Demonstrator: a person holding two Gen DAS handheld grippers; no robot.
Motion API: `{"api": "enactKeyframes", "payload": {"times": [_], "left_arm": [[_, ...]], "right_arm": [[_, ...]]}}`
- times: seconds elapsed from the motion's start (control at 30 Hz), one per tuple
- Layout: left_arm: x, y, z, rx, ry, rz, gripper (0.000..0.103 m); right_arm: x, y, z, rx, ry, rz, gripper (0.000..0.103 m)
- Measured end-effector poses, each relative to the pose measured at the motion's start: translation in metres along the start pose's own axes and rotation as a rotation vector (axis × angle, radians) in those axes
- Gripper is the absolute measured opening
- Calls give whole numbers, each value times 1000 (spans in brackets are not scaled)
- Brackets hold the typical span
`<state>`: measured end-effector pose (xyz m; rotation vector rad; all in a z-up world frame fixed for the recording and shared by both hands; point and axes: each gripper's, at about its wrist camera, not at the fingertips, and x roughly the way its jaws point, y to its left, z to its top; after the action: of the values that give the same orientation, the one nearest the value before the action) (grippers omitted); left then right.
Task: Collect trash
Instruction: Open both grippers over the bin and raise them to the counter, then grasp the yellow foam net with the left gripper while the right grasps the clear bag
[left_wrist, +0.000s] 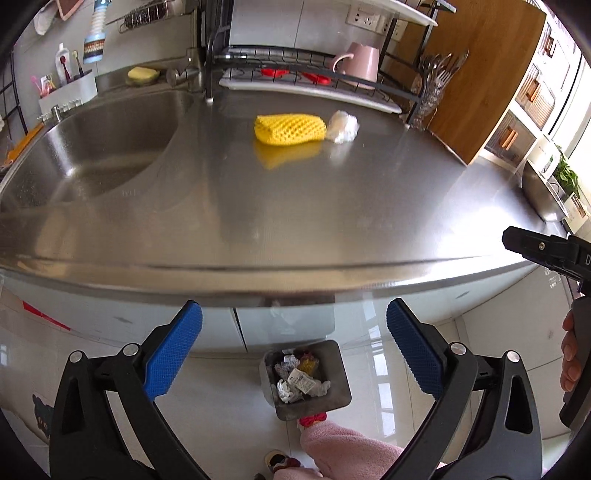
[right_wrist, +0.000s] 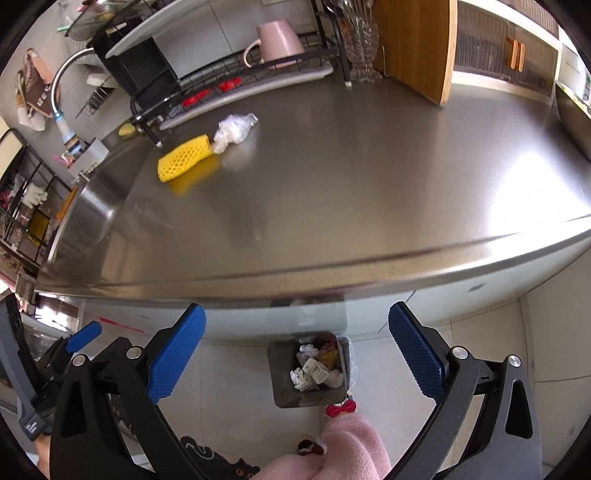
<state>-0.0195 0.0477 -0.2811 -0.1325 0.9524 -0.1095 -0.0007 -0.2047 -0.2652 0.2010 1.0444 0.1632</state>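
Note:
A yellow foam fruit net (left_wrist: 290, 127) (right_wrist: 184, 162) lies on the steel counter (left_wrist: 295, 206) (right_wrist: 351, 166), and a crumpled clear plastic wrapper (left_wrist: 343, 126) (right_wrist: 233, 132) touches its right end. On the floor below the counter edge stands a small grey bin (left_wrist: 338, 397) (right_wrist: 282, 391) holding crumpled paper and wrappers. My left gripper (left_wrist: 294, 319) hangs open and empty above the bin. My right gripper (right_wrist: 296, 319) is also open and empty over the bin. In the left wrist view the right tool's black body (left_wrist: 543, 251) shows at the right edge; in the right wrist view the left tool (right_wrist: 79, 338) shows at lower left.
A sink (left_wrist: 107, 147) is set into the counter's left side with a tap behind it. A dish rack (left_wrist: 314, 74) (right_wrist: 240, 77) with a pink mug (left_wrist: 360, 61) (right_wrist: 279, 40) lines the back. A wooden board (left_wrist: 476, 74) (right_wrist: 417, 44) leans at the back right. A pink-clad leg (left_wrist: 343, 446) (right_wrist: 351, 439) stands by the bin.

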Motion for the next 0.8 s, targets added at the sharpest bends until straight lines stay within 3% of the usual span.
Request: {"api": "enactKeyframes", "payload": {"times": [0.17,0.37,0.73,0.8], "left_arm": [[0,2,53,21,-57,38,95],[26,9,104,32,-80,76,95],[89,25,157,63,-57,92,95],[101,25,165,70,-49,94,95]], "right_arm": [[-7,13,58,-4,-44,59,100],[10,38,114,-40,-64,91,100],[94,61,189,-37,-13,81,98],[111,64,198,-30,7,79,91]]}}
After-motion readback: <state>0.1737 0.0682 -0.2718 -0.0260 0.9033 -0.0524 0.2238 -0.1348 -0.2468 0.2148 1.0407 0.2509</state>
